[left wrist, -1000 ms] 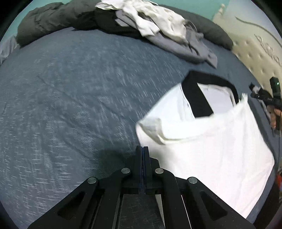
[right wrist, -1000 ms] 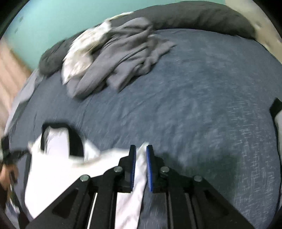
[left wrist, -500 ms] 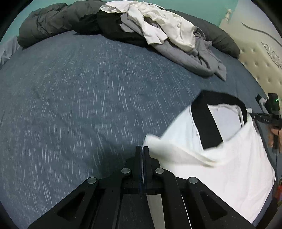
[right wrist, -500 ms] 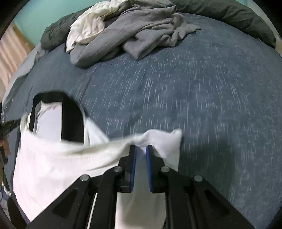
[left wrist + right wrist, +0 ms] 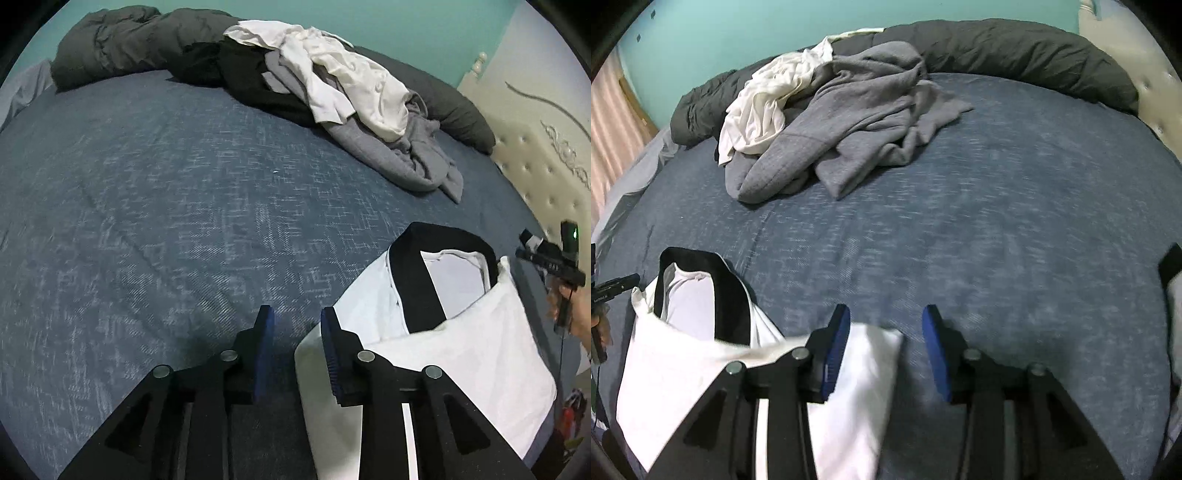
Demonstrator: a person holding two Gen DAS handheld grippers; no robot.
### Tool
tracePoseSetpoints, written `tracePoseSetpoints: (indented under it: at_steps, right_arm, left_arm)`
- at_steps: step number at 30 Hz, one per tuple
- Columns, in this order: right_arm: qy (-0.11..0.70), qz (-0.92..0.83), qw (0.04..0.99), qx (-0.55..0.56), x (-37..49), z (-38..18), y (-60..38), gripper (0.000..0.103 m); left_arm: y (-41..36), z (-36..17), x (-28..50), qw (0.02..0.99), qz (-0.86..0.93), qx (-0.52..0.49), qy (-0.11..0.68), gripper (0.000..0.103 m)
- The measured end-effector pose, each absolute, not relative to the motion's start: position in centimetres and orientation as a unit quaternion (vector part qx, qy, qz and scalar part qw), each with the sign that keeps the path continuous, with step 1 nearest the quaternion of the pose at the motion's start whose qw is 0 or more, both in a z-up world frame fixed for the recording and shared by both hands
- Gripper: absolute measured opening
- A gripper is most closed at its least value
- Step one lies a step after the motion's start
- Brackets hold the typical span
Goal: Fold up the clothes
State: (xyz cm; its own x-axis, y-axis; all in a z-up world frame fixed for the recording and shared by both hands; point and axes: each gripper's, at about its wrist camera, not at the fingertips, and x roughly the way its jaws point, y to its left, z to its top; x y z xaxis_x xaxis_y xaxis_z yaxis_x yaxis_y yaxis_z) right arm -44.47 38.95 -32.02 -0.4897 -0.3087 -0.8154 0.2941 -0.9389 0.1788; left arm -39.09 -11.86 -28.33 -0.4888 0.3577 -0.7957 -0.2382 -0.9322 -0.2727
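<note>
One white shirt lies folded on the near bed; both hand-held grippers, left and right, are opening, gripping nothing; the far clothes pile remains.

Blue bedspread, dark duvet, cream tufted headboard, teal wall

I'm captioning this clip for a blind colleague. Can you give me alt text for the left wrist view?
A white shirt with a black collar lies folded on a blue bedspread, beside the left gripper, whose jaws are opening with nothing between them. A pile of unfolded clothes sits at the far side.
</note>
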Motion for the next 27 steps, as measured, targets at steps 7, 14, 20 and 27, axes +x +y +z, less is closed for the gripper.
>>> tracePoseSetpoints:
  at_steps: [7,14,20,27]
  right_arm:
    - [0.006,-0.845,0.190,0.500,-42.9,-33.7,40.4,0.043]
    - [-0.009,-0.840,0.182,0.511,-43.9,-35.1,39.2,0.046]
    - [-0.003,-0.839,0.182,0.513,-44.3,-35.4,38.4,0.042]
    - [0.001,-0.842,0.189,0.505,-44.2,-35.1,38.1,0.013]
  left_arm:
    - [-13.4,-28.2,-37.3,0.177,0.857,-0.481,-0.051,0.030]
    - [-12.2,-28.3,-37.2,0.193,0.857,-0.476,-0.035,0.039]
    - [-11.0,-28.7,-37.9,0.204,0.856,-0.474,-0.013,0.039]
    - [-10.8,-29.0,-38.7,0.212,0.857,-0.470,0.001,0.035]
